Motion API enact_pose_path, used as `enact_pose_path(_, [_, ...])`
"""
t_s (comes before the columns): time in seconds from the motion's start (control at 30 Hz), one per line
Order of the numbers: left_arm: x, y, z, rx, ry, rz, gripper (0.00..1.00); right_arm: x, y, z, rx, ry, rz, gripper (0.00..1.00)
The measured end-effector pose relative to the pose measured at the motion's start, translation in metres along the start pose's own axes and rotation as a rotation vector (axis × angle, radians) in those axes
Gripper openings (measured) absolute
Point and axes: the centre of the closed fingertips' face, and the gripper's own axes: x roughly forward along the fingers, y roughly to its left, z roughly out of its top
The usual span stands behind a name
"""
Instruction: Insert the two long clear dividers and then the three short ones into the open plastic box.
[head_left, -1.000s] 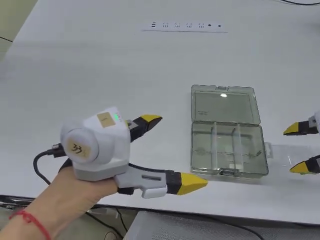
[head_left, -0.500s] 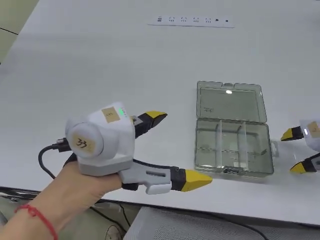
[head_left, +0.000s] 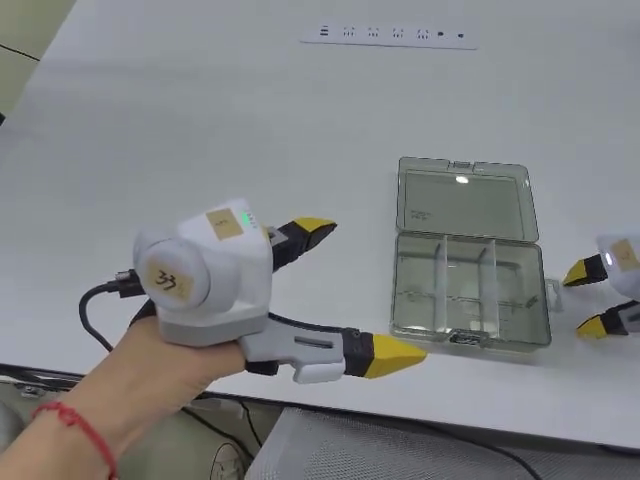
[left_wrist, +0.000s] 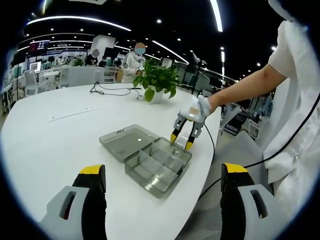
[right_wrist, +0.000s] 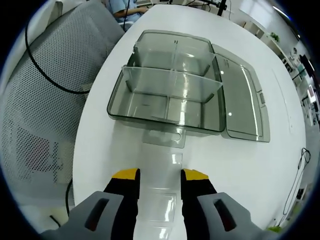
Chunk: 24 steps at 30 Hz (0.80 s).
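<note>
— Plastic box (head_left: 470, 290) first: where does it lie, and what sits nearer the person?

— Nearest is the left hand-held gripper (head_left: 352, 293), low at the near edge of the worktop (head_left: 200, 120). Its jaws are spread wide with nothing between them. Set against a second ago it keeps the same pose. The whole head view has slid a little, so the camera moved, not the tool.

— And the box?

— It is past that gripper and to its right, well apart from it. It lies open on the worktop with its lid (head_left: 465, 200) laid flat on the far side. Two long clear dividers (head_left: 445, 280) stand upright inside, side by side. Its place on the worktop is unchanged.

— The other tool?

— The right hand-held gripper (head_left: 590, 298) is at the right edge, near the box's right wall. Its jaws are parted and hold nothing. The yellow tips stand somewhat nearer each other than a second ago, and more of its white body shows.

— Any loose parts?

— In the right gripper view, clear flat pieces (right_wrist: 165, 137) lie on the worktop in a row from between the jaws to the box's wall. The last one, with a small hole, is just beside that wall. How many there are I cannot tell.

— Farthest?

— A white power strip (head_left: 390, 35) lies at the worktop's far side.
</note>
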Motion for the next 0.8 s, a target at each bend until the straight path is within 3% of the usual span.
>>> enact_pose_path(0.3, [0.001,-0.002,0.002,0.004,0.001,-0.005,0.98,-0.004,-0.001,-0.002,0.059,-0.007,-0.030,0.32])
enact_pose_path(0.6, [0.004,-0.008,0.010,0.017,0.008,-0.025,0.96,-0.039,0.000,0.006,0.167,-0.092,-0.131,0.32])
enact_pose_path(0.7, [0.007,-0.012,0.017,0.018,0.010,-0.036,0.94,-0.057,0.001,0.017,0.195,-0.131,-0.182,0.32])
enact_pose_path(0.73, [0.008,-0.013,0.020,0.013,0.004,-0.039,0.93,-0.057,-0.001,0.013,0.202,-0.146,-0.192,0.32])
enact_pose_path(0.8, [0.010,-0.016,0.028,-0.001,-0.011,-0.048,0.92,-0.070,-0.002,0.025,0.225,-0.184,-0.227,0.32])
